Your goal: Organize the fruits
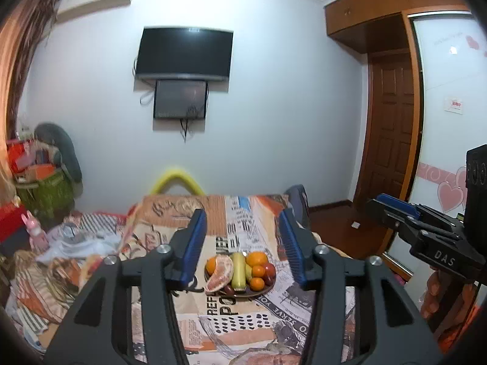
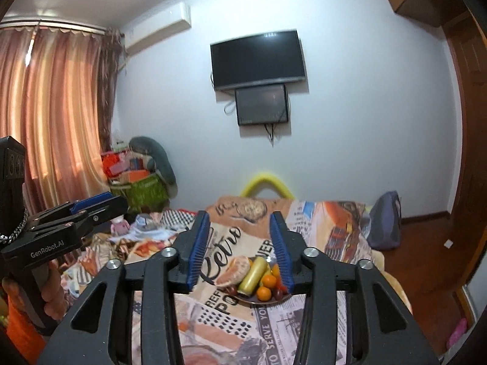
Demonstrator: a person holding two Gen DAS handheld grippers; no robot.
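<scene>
A dark plate (image 1: 268, 287) of fruit sits on a table with a printed cloth (image 1: 219, 328). On it lie a peeled pomelo piece (image 1: 219, 273), a yellow-green banana (image 1: 238, 269), several oranges (image 1: 257, 258), red apples (image 1: 269, 270) and dark grapes (image 1: 229, 289). My left gripper (image 1: 243, 222) is open and empty, held above and in front of the plate. My right gripper (image 2: 240, 228) is open and empty, also short of the plate (image 2: 258, 301); the banana (image 2: 252, 275) and pomelo (image 2: 234, 270) show between its fingers. Each gripper shows at the edge of the other's view.
A yellow chair back (image 1: 178, 179) stands behind the table. A cluttered bed with clothes (image 1: 70, 243) lies left, with a green basket (image 1: 48, 194) beyond. A blue backpack (image 2: 385, 222) rests at the right. A TV (image 1: 184, 53) hangs on the wall; a wooden door (image 1: 389, 133) stands right.
</scene>
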